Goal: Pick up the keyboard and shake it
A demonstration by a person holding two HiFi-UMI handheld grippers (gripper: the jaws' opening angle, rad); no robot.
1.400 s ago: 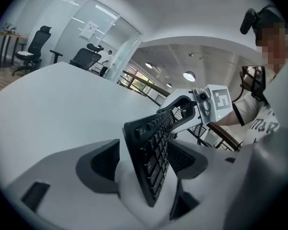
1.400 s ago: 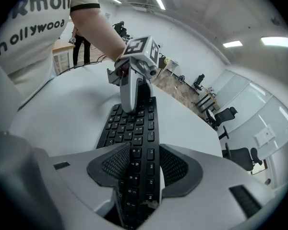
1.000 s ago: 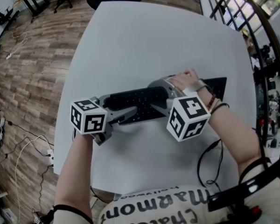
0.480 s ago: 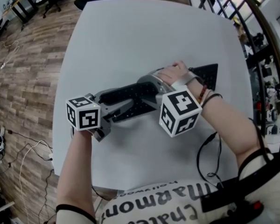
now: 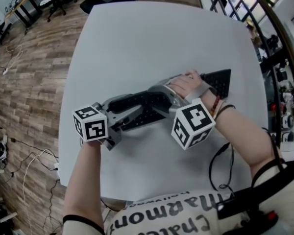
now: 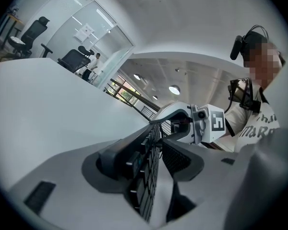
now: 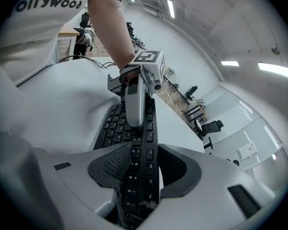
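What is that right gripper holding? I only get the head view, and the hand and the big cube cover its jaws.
Observer: The right gripper has the black keyboard between its jaws, keys facing its camera and a pad on each side.
Operator: What about the other one?
Observer: The left gripper has the keyboard edge-on between its jaws. They have just been closing, and both pads look to be against it.
Operator: Does it touch the keys?
Observer: Yes. The right gripper view shows one grey finger of the left gripper lying across the key rows near the far end.
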